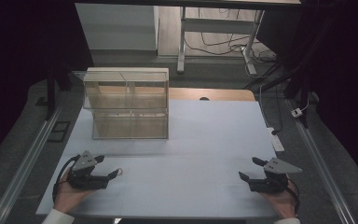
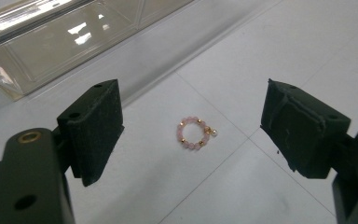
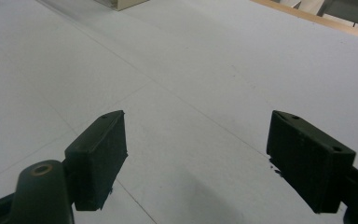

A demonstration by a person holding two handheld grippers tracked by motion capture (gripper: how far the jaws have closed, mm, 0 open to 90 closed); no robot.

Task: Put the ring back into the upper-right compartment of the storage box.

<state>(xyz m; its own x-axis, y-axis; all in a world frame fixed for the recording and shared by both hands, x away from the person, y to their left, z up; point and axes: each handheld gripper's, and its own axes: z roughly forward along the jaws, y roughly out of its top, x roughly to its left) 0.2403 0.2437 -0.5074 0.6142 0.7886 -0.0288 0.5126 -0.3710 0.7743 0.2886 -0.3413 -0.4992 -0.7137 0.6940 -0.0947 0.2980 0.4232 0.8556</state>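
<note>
Table (image 1: pixel 205 135), pale grey-white top with faint seams; a wooden edge shows along its far side. No writing on it.

Clear acrylic display case (image 1: pixel 127 103), two tiers with dividers, standing upright on the far left part of the table, well apart from both grippers. No label or brand can be read on it.

Left gripper (image 1: pixel 103 169), held in the person's left hand at the near left corner, lying low and pointing toward the table's middle. Its jaws stand wide apart with nothing between the pads; in the left gripper view the pads (image 2: pixel 95 128) flank bare table. No lettering visible.

Right gripper (image 1: pixel 251 169), held in the right hand at the near right corner. Jaws likewise spread wide and empty, over bare table. No lettering visible.

Bead ring (image 2: pixel 196 133), a small loop of pink beads with gold spacers and one pale pearl-like charm, lying flat on the table. It sits just ahead of the left gripper, roughly centred between the two pads but beyond their tips, not touched. Being round, it has no long axis; the charm points toward the jaw seen at the right of the left gripper view. The left gripper is much the nearer; the right is well apart. Judgement: a short advance and descent of the left gripper would bracket it.
</note>
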